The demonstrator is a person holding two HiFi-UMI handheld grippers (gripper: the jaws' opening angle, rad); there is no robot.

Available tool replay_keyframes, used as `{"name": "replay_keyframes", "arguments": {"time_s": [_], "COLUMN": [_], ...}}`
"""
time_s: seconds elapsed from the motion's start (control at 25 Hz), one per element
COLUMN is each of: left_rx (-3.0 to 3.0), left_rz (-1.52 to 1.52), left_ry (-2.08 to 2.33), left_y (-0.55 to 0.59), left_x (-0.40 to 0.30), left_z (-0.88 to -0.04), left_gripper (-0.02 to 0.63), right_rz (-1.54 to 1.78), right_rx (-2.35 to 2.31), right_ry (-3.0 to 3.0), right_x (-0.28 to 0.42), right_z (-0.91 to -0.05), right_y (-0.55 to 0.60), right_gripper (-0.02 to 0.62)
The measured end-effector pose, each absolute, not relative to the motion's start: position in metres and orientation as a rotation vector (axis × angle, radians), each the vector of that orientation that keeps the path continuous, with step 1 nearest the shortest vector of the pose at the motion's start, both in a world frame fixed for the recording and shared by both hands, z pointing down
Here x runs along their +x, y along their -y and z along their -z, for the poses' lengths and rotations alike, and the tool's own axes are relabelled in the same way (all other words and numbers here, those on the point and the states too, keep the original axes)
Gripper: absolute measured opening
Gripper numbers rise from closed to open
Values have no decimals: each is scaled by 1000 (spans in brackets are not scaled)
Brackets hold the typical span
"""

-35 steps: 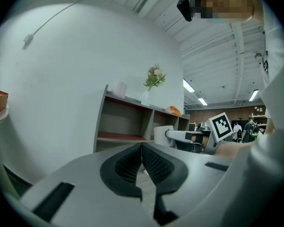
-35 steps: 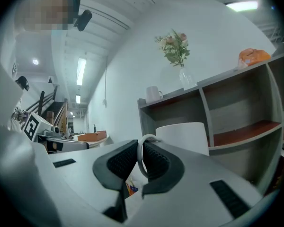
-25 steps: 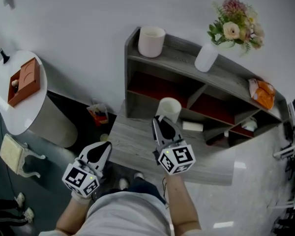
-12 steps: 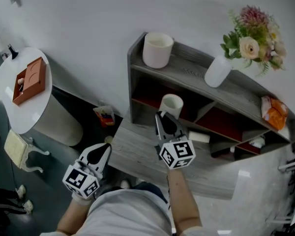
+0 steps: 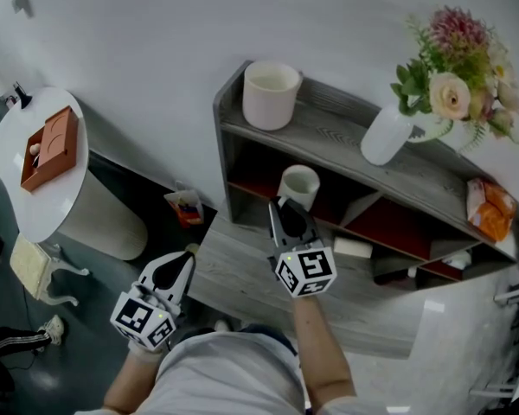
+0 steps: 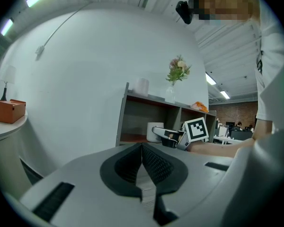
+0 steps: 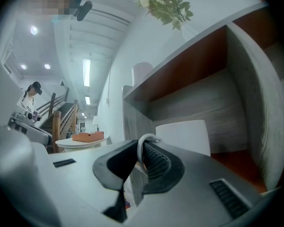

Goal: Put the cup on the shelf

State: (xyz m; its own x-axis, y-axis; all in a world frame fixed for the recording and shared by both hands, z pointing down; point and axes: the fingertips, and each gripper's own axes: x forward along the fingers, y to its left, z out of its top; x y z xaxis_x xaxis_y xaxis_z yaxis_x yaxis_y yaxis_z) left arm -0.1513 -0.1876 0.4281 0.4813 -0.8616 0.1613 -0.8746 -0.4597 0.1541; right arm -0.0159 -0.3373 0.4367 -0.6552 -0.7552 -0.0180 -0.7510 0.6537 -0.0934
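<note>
A white cup [image 5: 298, 185] hangs at the mouth of the left lower compartment of the grey shelf [image 5: 329, 137]. My right gripper [image 5: 287, 211] is shut on the cup's handle. In the right gripper view the cup [image 7: 185, 135] stands upright just past my right gripper [image 7: 143, 156], with the thin white handle [image 7: 146, 139] pinched between the jaws and the red compartment floor below. My left gripper [image 5: 175, 266] is held low at the left, away from the shelf, shut with nothing in it. In the left gripper view my left gripper [image 6: 143, 162] faces the shelf [image 6: 151, 117] and the cup [image 6: 155, 132].
A large white pot [image 5: 270, 94], a white vase of flowers [image 5: 389, 133] and an orange packet [image 5: 487, 209] stand on the shelf top. A low grey table [image 5: 242, 258] lies before the shelf. A round white table [image 5: 17, 188] with a brown box [image 5: 48, 147] is at the left.
My right gripper has carried the cup forward, from above the low table to the mouth of the left lower compartment. The left gripper has hardly moved.
</note>
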Motion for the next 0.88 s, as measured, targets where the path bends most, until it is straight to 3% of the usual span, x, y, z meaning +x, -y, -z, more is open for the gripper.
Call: {"name": "replay_keyframes", "arguments": {"time_s": [0.88], "left_rx": [2507], "left_rz": [-101], "left_ry": [1492], "left_y": [204], "left_x": [-145], "left_z": [-433], "left_gripper": [17], "right_rz": [143], "right_rx": [-1512], "right_ry": [-2791], "right_x": [2], "right_z": [-457], "right_y": [373], "right_gripper": [52]}}
